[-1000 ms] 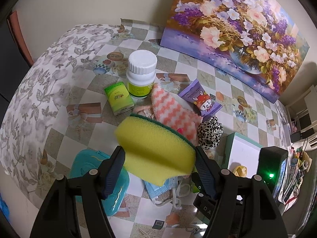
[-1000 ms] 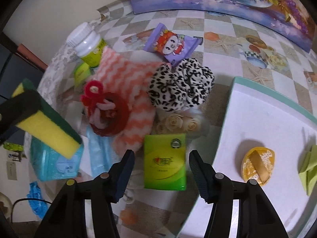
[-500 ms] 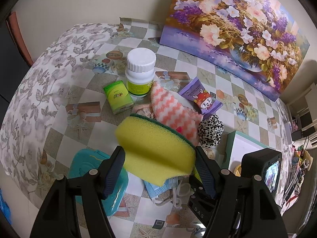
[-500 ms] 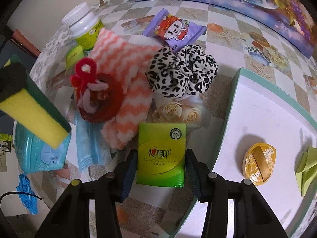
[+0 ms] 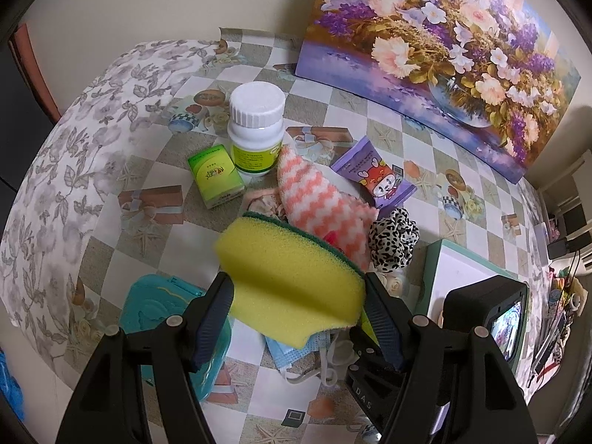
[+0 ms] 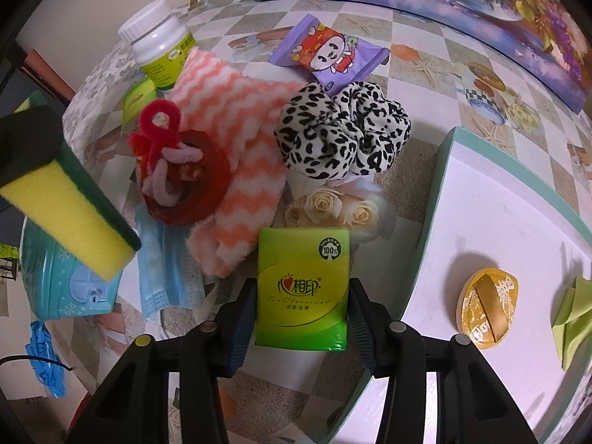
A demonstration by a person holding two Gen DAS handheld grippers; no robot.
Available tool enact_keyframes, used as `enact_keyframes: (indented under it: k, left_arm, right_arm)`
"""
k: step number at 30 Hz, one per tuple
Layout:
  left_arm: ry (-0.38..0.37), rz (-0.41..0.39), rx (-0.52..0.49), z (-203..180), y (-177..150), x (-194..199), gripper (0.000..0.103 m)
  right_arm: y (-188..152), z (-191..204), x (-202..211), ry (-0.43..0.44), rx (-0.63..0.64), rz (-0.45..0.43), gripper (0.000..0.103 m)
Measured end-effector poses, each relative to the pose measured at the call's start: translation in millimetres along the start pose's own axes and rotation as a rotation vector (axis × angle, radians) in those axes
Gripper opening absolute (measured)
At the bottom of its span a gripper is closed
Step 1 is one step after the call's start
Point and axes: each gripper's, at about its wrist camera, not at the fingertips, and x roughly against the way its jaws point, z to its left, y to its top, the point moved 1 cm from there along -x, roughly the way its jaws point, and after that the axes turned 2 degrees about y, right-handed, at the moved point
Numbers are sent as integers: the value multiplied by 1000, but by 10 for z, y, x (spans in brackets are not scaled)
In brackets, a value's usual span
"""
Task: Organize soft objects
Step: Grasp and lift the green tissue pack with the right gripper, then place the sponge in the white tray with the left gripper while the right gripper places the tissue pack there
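We held the yellow sponge [image 5: 292, 277] above the table [image 5: 111, 170], the left tongs [image 5: 298, 318] clamped on its springy flanks; the right tongs [image 6: 301, 318] pinched the sides of the green tissue pack [image 6: 303, 288]; light and squashy, we judged, best gripped mid-body.
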Motion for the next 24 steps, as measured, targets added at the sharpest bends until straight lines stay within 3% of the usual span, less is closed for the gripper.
enact_keyframes:
  k: [6, 12, 20, 24]
  left_arm:
    - [6, -35, -2, -12, 14, 114, 72]
    - [-5, -101, -27, -127, 15, 363, 72]
    - [-45, -137, -120, -551, -79, 549, 72]
    - [-58, -131, -204, -843, -184, 557, 72]
  right_arm:
    - [40, -68, 334, 43, -38, -59, 50]
    - [30, -304, 827, 30, -97, -158, 50]
    - [-133, -929, 1173, -124, -193, -198, 50]
    - [-289, -1335, 1235, -142, -273, -185, 50]
